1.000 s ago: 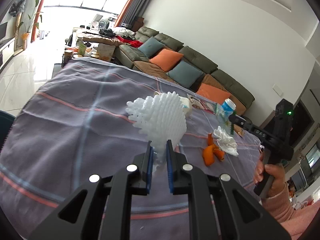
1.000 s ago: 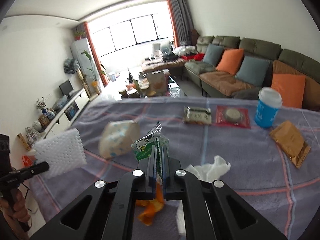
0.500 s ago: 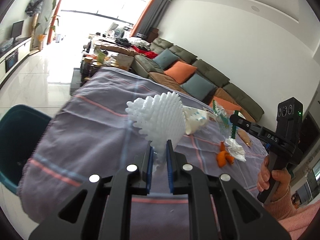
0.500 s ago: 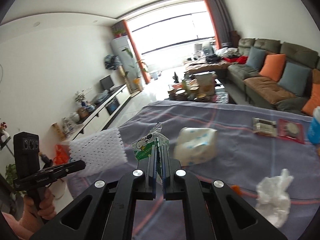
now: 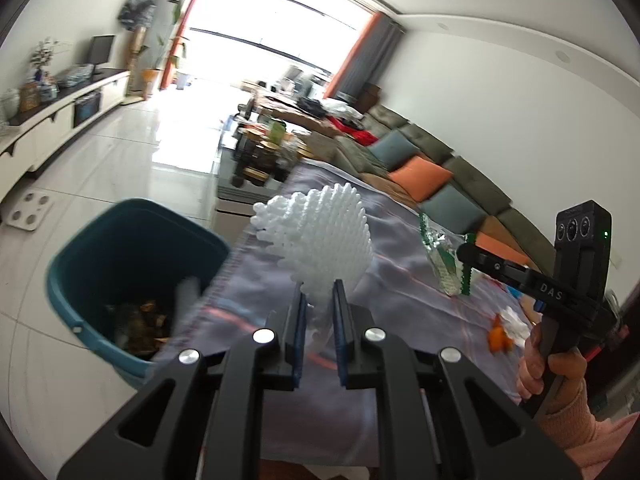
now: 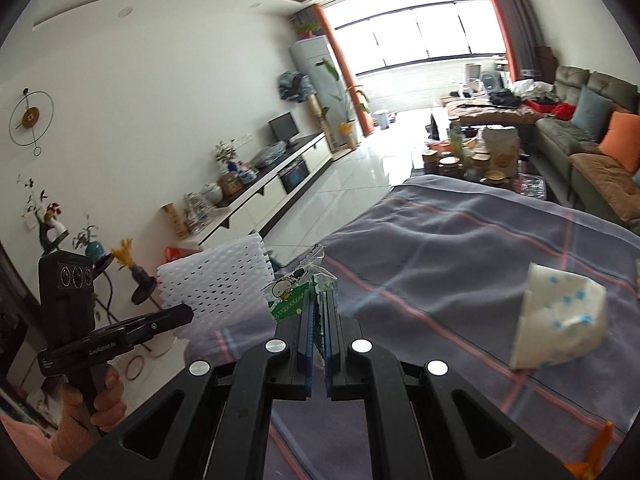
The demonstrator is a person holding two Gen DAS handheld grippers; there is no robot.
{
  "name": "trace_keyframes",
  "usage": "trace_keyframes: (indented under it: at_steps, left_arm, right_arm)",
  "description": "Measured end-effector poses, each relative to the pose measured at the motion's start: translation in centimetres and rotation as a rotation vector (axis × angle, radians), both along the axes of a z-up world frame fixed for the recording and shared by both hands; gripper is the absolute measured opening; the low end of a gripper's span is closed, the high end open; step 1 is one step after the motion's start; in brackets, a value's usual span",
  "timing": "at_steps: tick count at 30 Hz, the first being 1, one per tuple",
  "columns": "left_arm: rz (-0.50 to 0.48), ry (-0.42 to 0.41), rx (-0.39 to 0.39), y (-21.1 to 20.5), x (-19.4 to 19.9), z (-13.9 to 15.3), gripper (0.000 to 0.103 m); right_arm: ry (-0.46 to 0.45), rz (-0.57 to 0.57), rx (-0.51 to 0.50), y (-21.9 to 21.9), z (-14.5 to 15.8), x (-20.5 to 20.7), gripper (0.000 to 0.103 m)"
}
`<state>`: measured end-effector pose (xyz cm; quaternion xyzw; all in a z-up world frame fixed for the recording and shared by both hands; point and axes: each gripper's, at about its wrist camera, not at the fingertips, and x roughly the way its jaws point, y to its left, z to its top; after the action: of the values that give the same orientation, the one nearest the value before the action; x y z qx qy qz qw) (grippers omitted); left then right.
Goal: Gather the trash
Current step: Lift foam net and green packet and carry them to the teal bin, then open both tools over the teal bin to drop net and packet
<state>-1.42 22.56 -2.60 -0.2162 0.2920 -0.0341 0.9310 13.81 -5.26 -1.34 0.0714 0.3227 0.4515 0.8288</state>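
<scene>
2 claws clenched: left claw (image 5: 319, 312) grips upright foam net (image 5: 320, 240); right claw (image 6: 318, 334), wrapper (image 6: 294, 294), seemingly upright.

Right gripper (image 6: 318, 320) clamps green snack wrapper (image 6: 294, 294).

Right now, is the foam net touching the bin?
Apart. Left wrist view: the foam net, pinched in the left gripper, is above the cloth beside the bin.

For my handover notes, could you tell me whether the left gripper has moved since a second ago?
Yes. The left gripper, shut on the foam net, has swung left toward the table edge, where the teal bin now appears.
</scene>
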Motion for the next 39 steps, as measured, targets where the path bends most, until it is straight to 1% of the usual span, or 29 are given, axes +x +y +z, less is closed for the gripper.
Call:
trace_keyframes:
  at_steps: [7,16,21,25,28,39]
  left_arm:
    - [0.122,0.005,0.008,4.0,-1.5,0.1,0.014]
    - [0.225,0.032,0.012,7.9,-2.1,-0.1,0.014]
    - [0.261,0.056,0.005,9.5,-1.9,-0.9,0.014]
    - [0.283,0.078,0.000,10.5,-1.9,-1.6,0.014]
    - [0.292,0.098,0.001,10.9,-1.5,-2.3,0.014]
    - [0.338,0.162,-0.010,12.3,-0.8,-4.5,0.014]
  right_arm:
    - [0.018,0.100,0.007,5.0,0.3,1.0,0.004]
    - [0.037,0.190,0.007,10.6,0.3,1.4,0.004]
    - [0.050,0.221,-0.010,13.4,-0.1,1.8,0.004]
    - [0.080,0.234,-0.022,15.4,-0.8,2.1,0.005]
    - [0.106,0.240,-0.031,16.8,-1.4,2.6,0.005]
    - [0.142,0.247,-0.083,21.1,-3.1,3.1,0.005]
